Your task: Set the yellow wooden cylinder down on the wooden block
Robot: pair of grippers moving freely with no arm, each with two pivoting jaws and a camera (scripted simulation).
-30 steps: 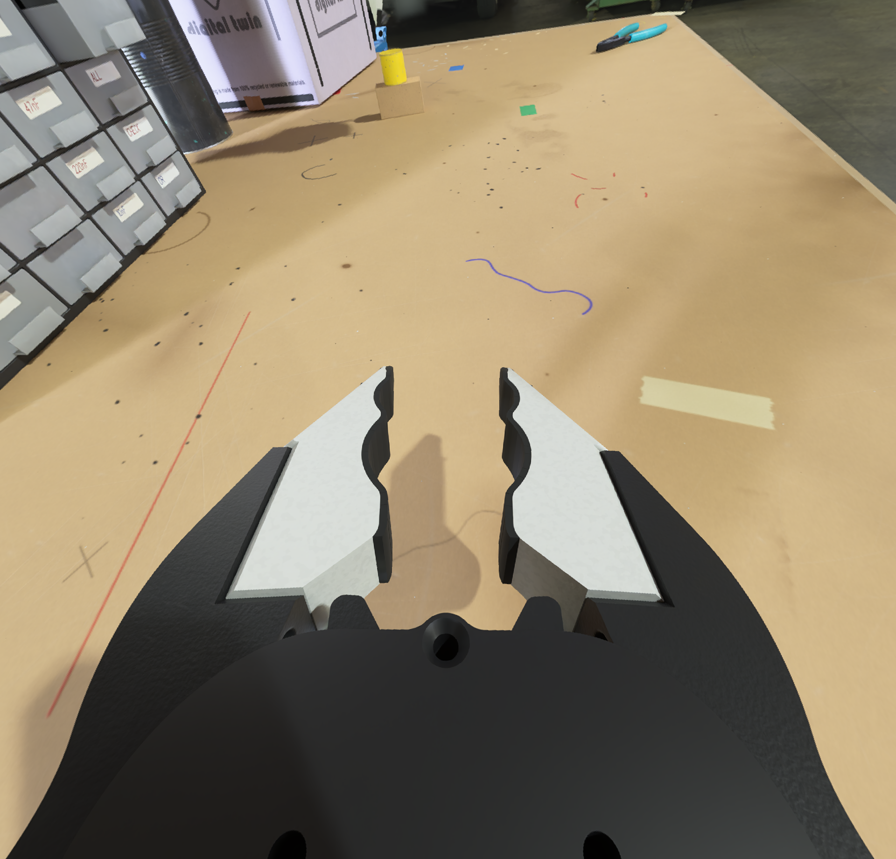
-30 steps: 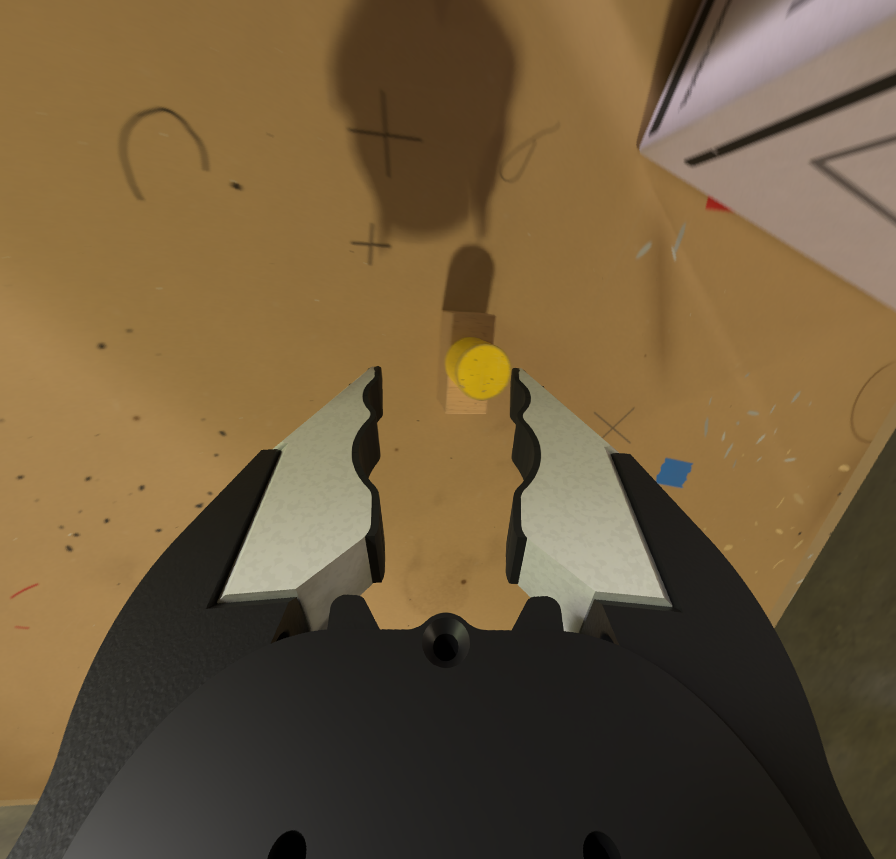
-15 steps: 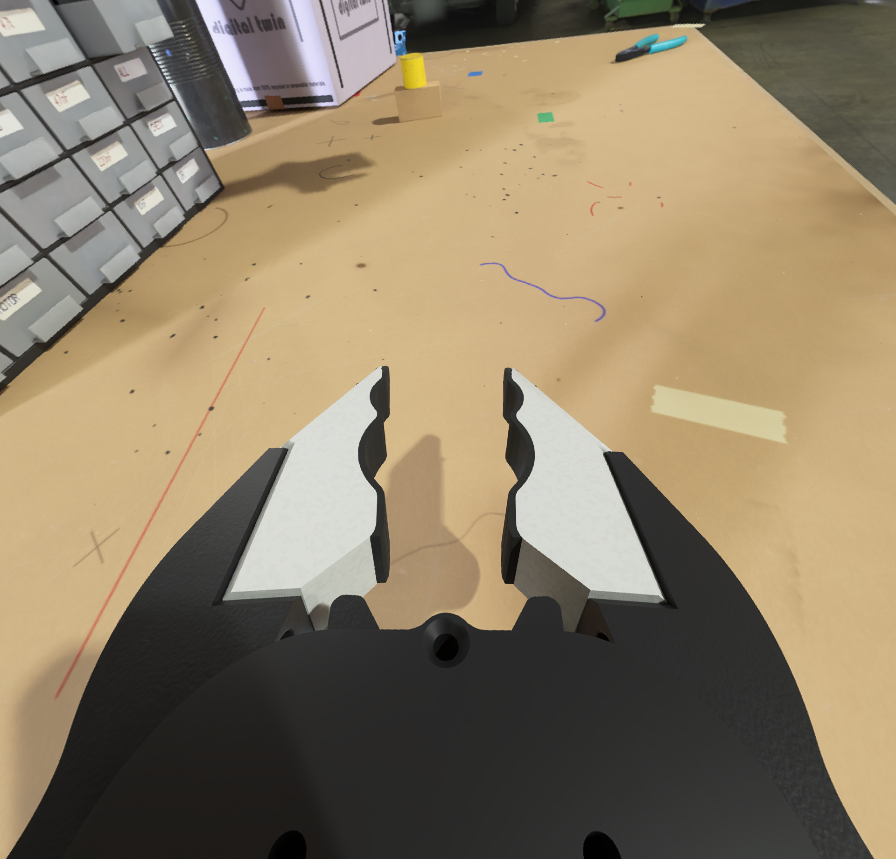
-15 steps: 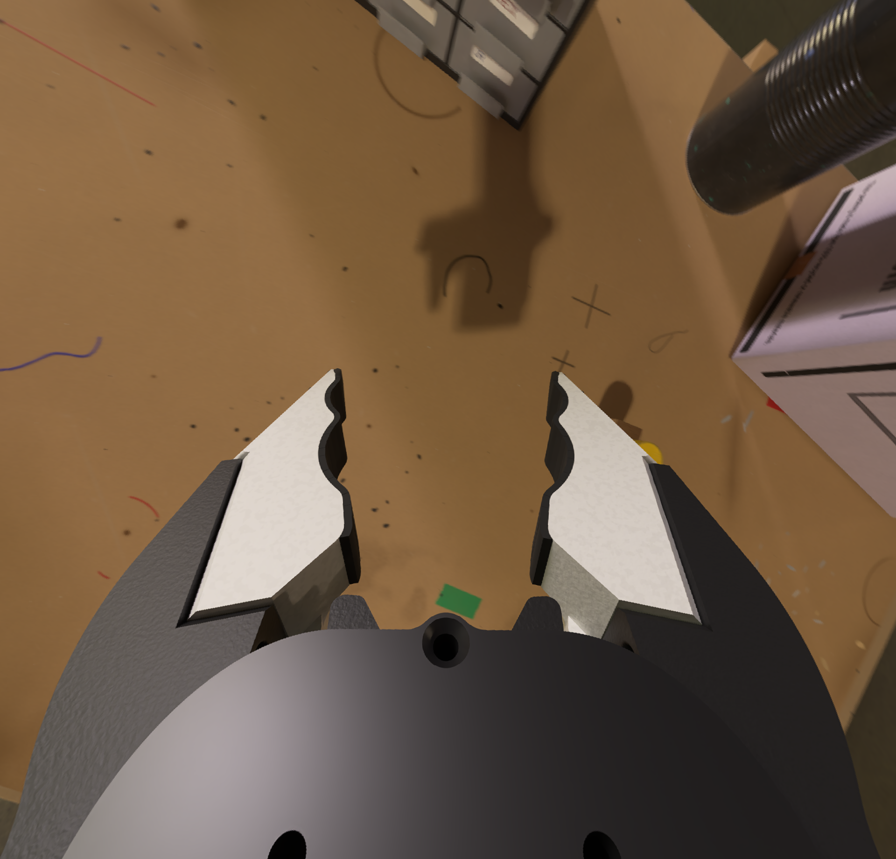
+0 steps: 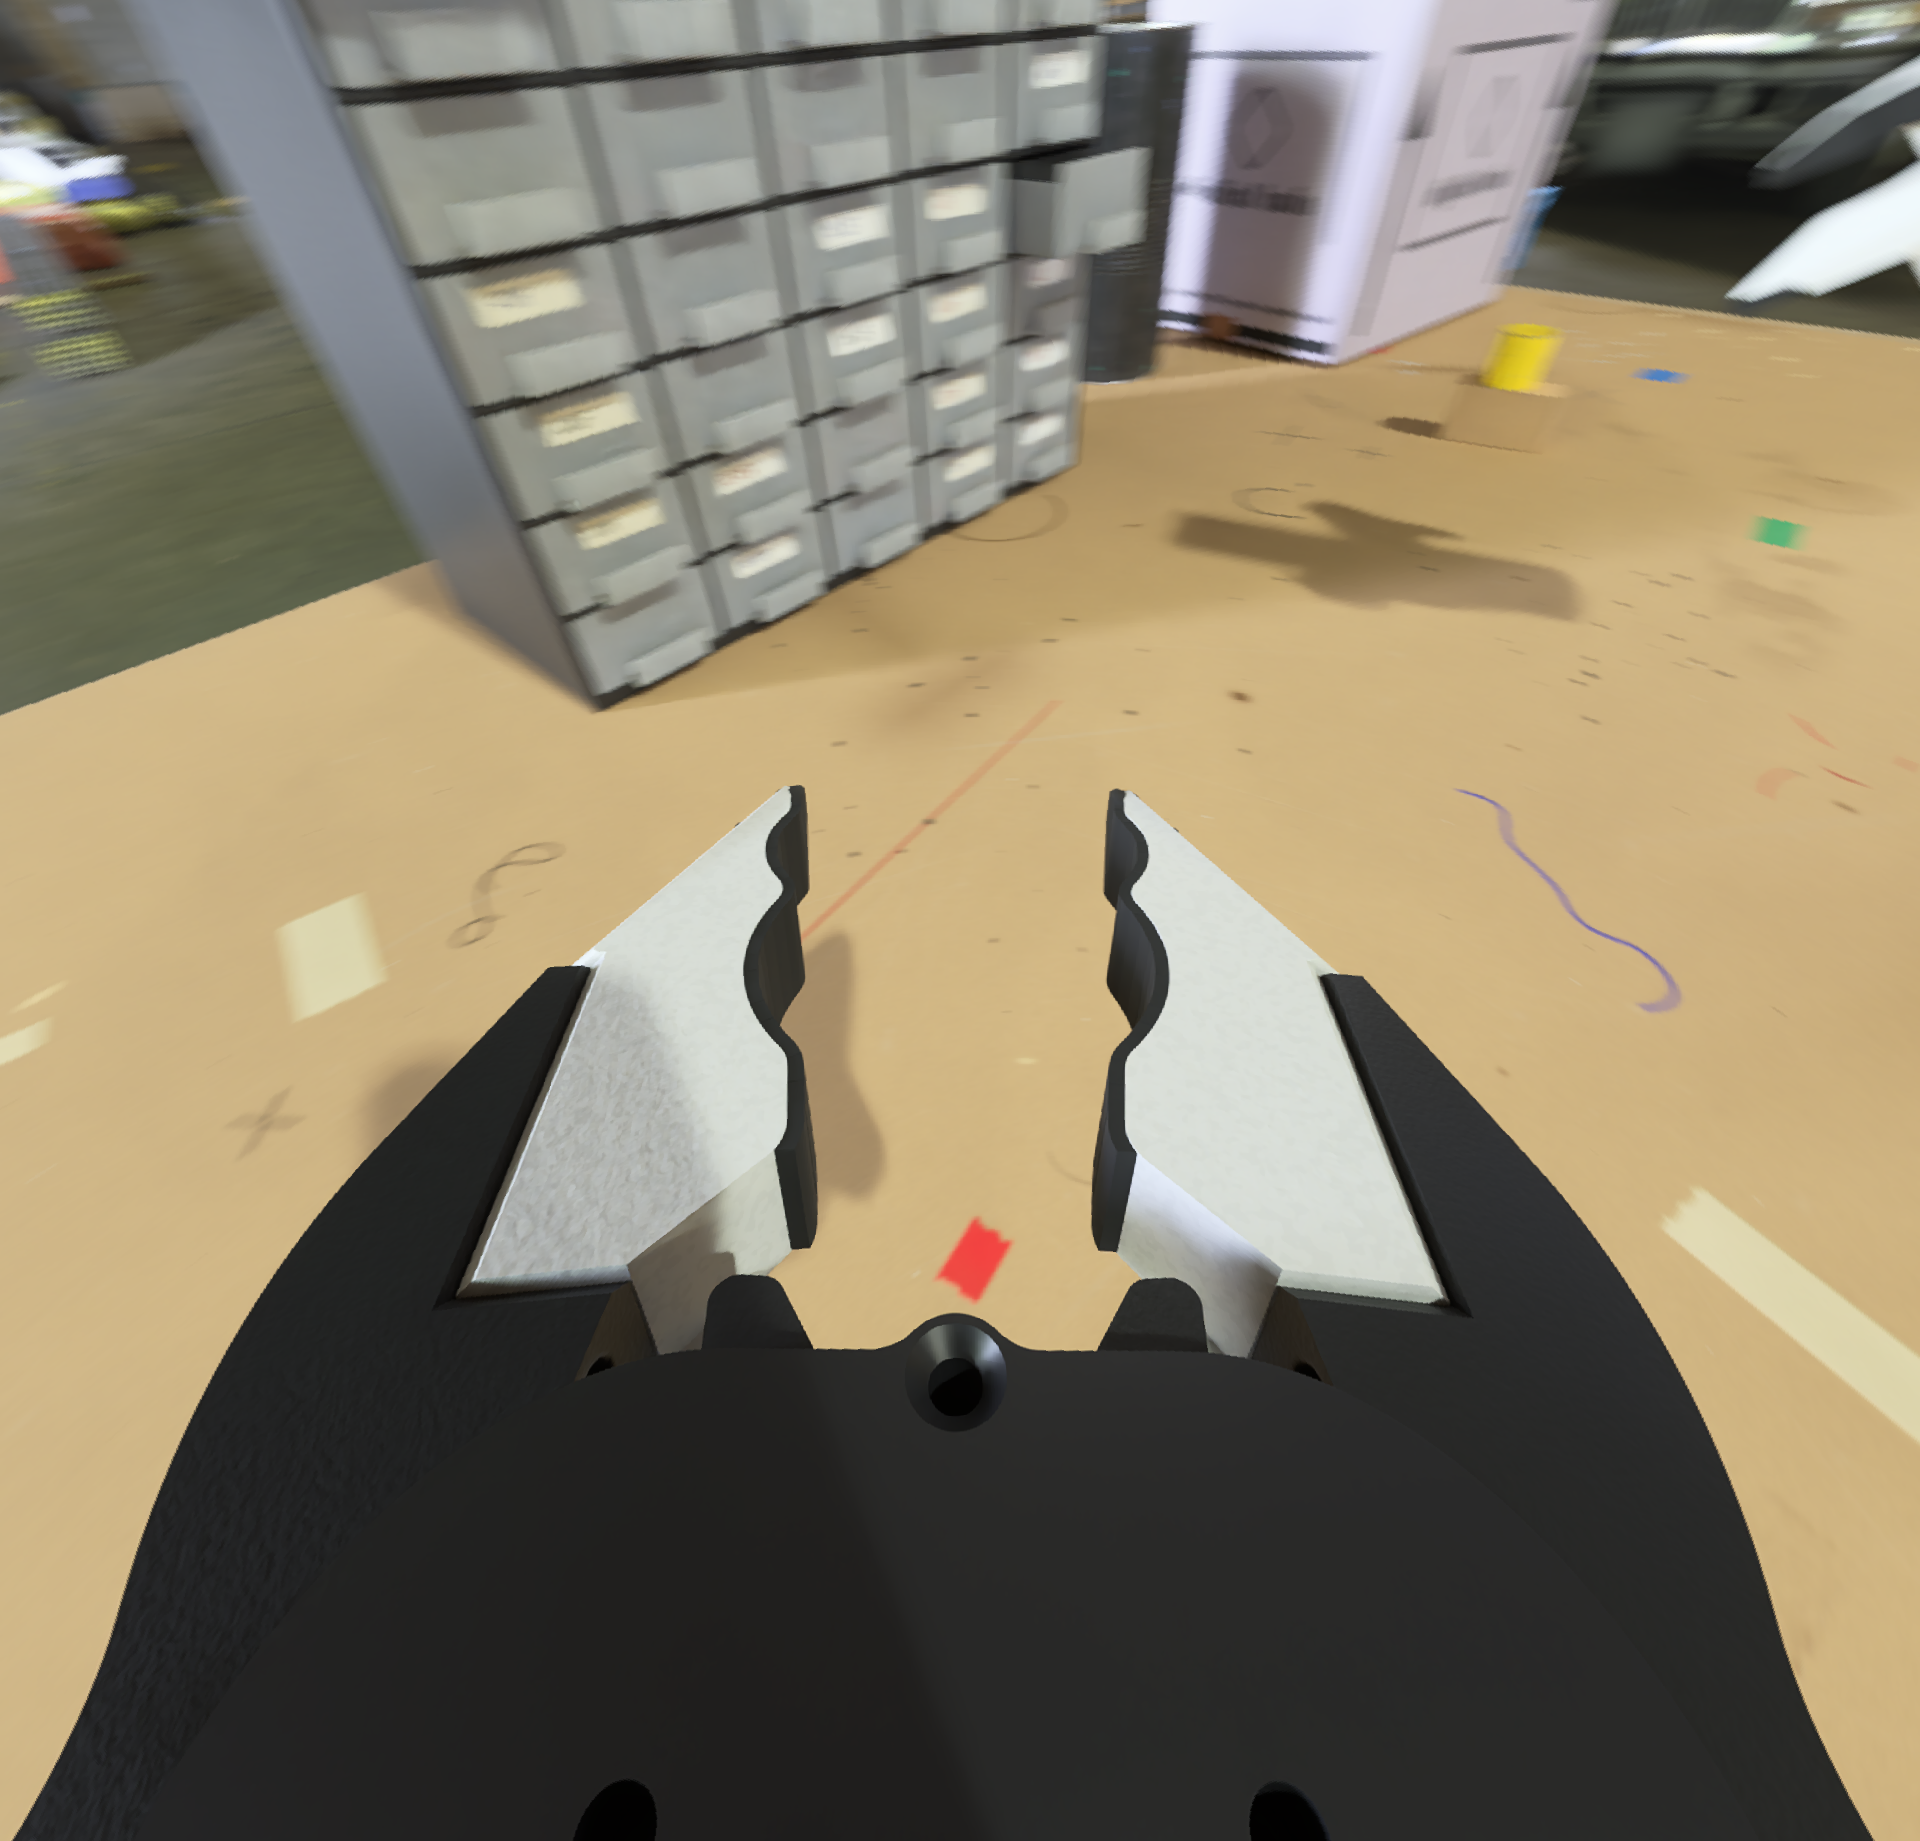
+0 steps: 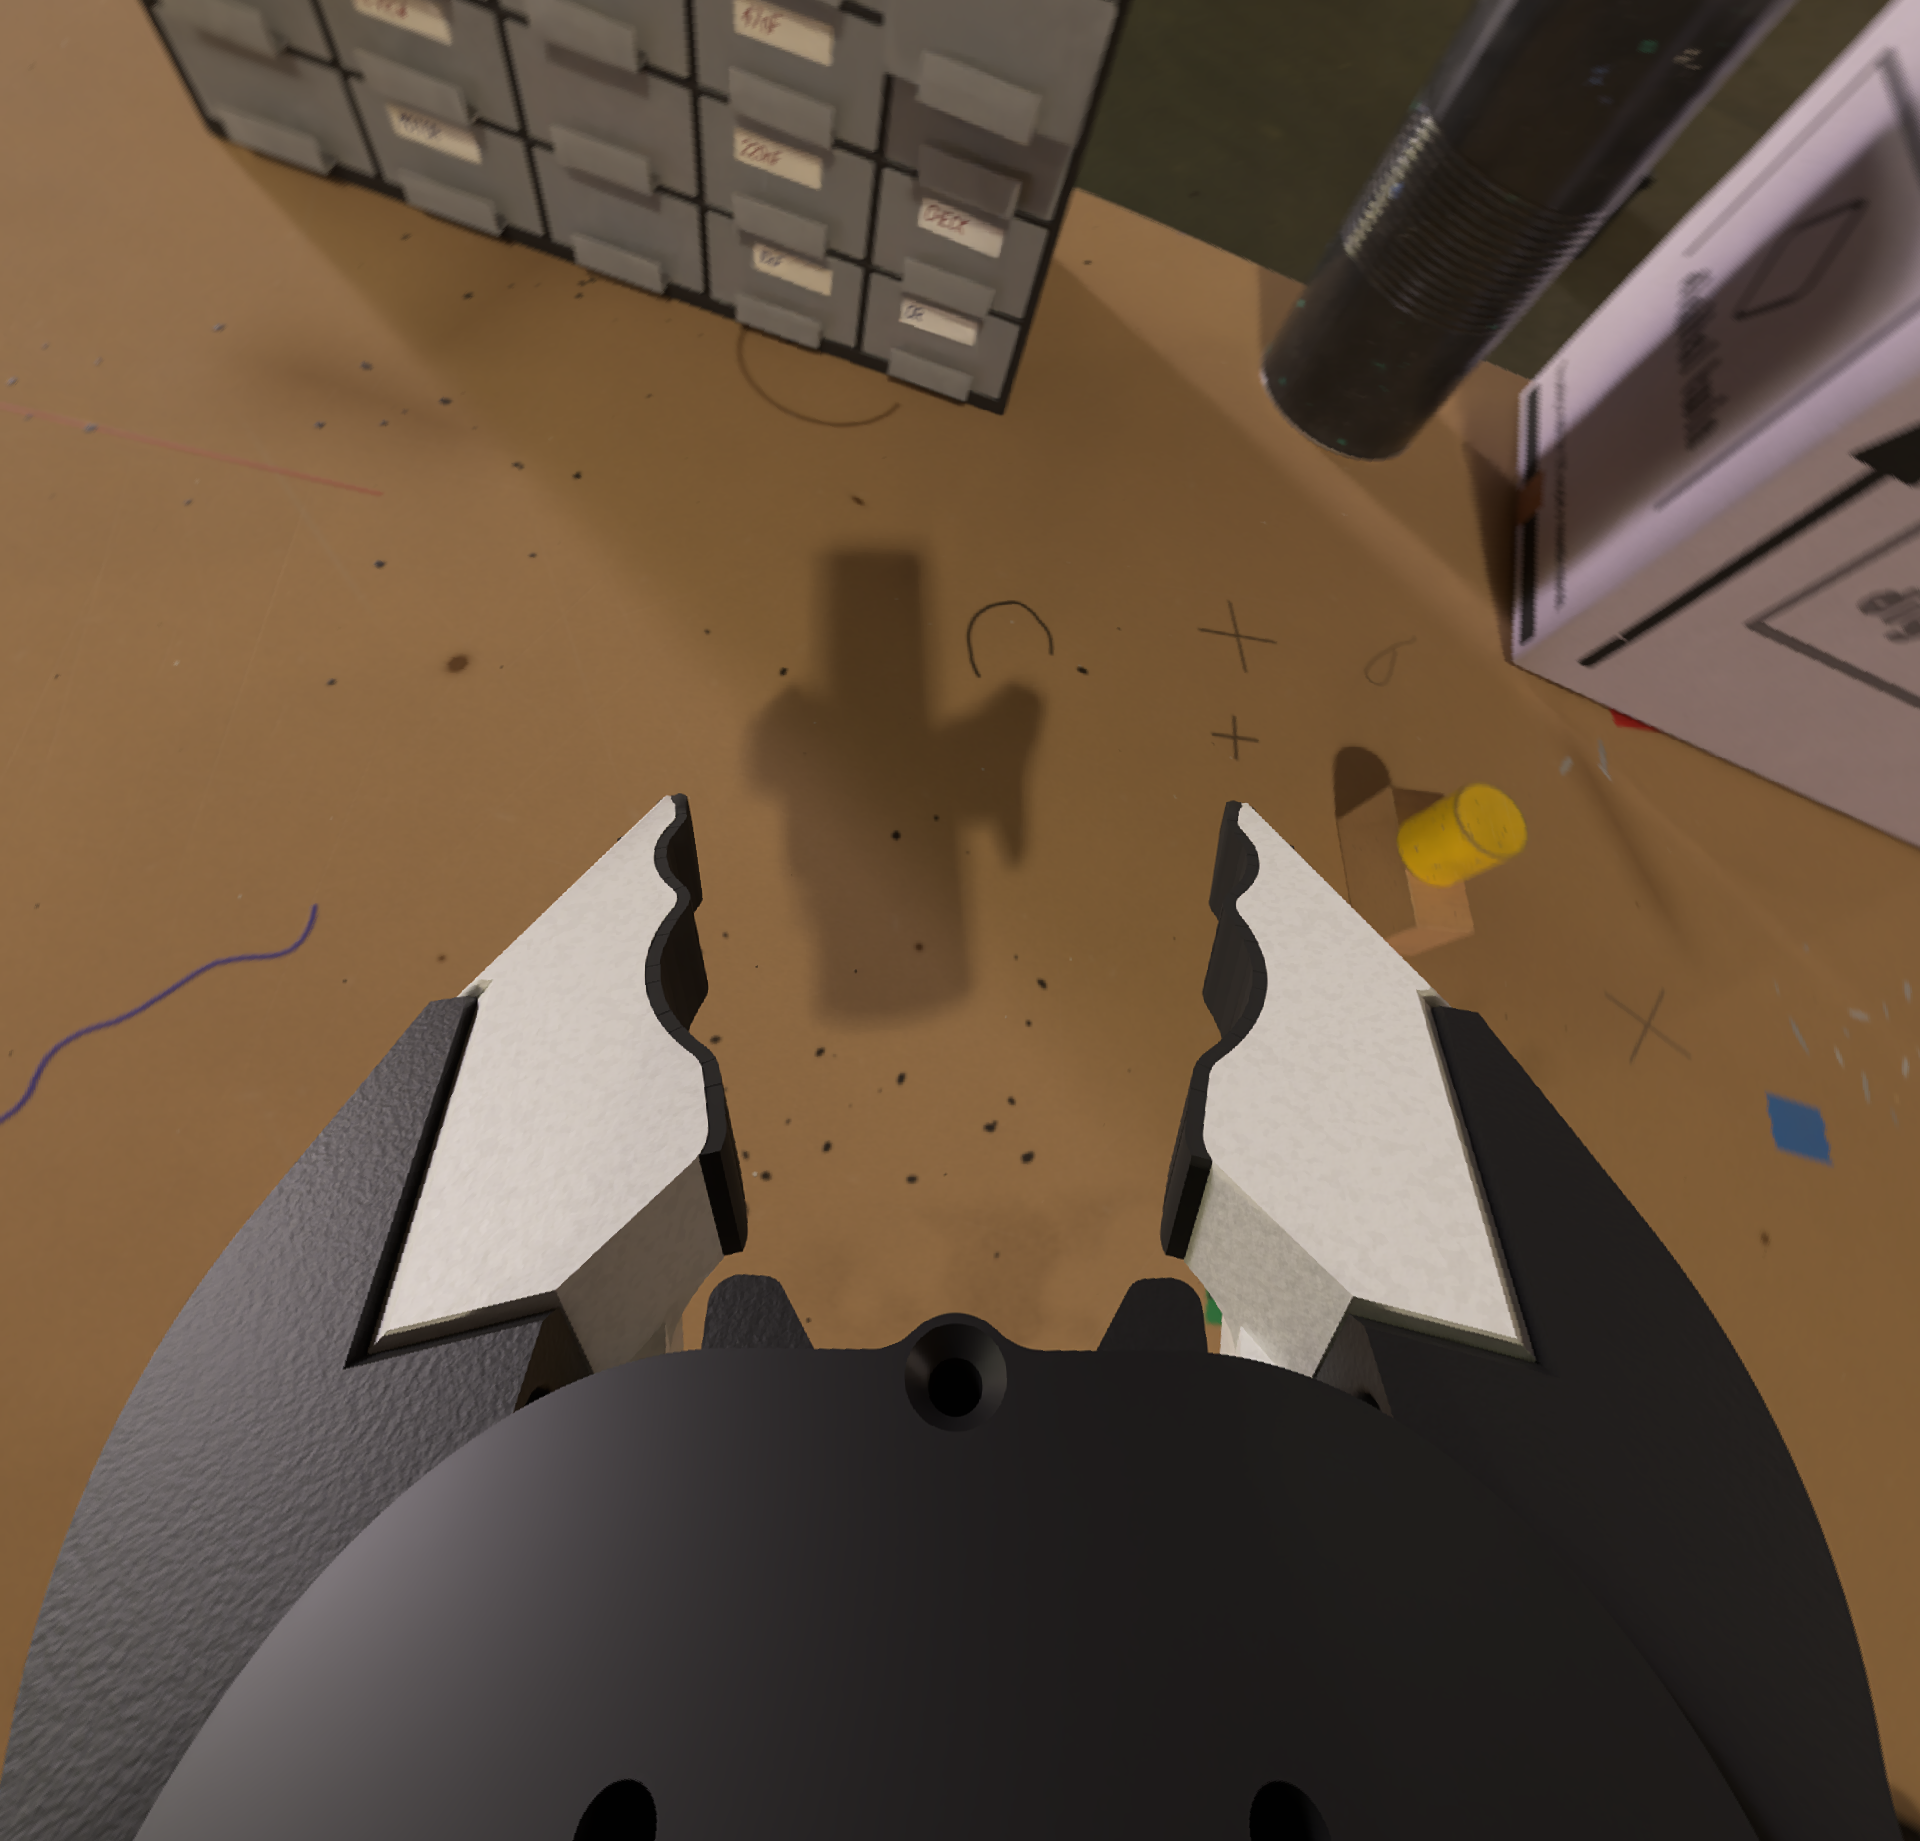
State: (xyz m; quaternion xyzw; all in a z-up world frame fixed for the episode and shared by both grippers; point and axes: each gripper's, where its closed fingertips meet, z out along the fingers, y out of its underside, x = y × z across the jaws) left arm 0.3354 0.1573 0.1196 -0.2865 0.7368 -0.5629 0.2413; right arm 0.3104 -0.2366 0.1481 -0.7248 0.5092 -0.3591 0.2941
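The yellow wooden cylinder (image 6: 1462,834) stands upright on the wooden block (image 6: 1425,913), just right of my right gripper's right finger and lower than it. My right gripper (image 6: 956,802) is wide open and empty, high above the table. In the left wrist view the cylinder (image 5: 1518,355) and the block (image 5: 1507,418) sit far off at the upper right. My left gripper (image 5: 956,794) is open and empty, low over the table, far from them. The white fingers of the right gripper (image 5: 1839,233) show at the right edge.
A grey drawer cabinet (image 5: 727,337) (image 6: 623,108) stands at the table's left. A dark metal cylinder (image 6: 1507,191) and a white box (image 6: 1745,461) stand behind the block. Coloured tape bits (image 5: 974,1258) (image 6: 1797,1126) and tan tape strips (image 5: 1787,1292) lie flat on the table.
My right gripper has risen and drawn back from the cylinder, jaws opened wider; the cylinder stays on the block. My left gripper has swung left toward the cabinet, with motion blur.
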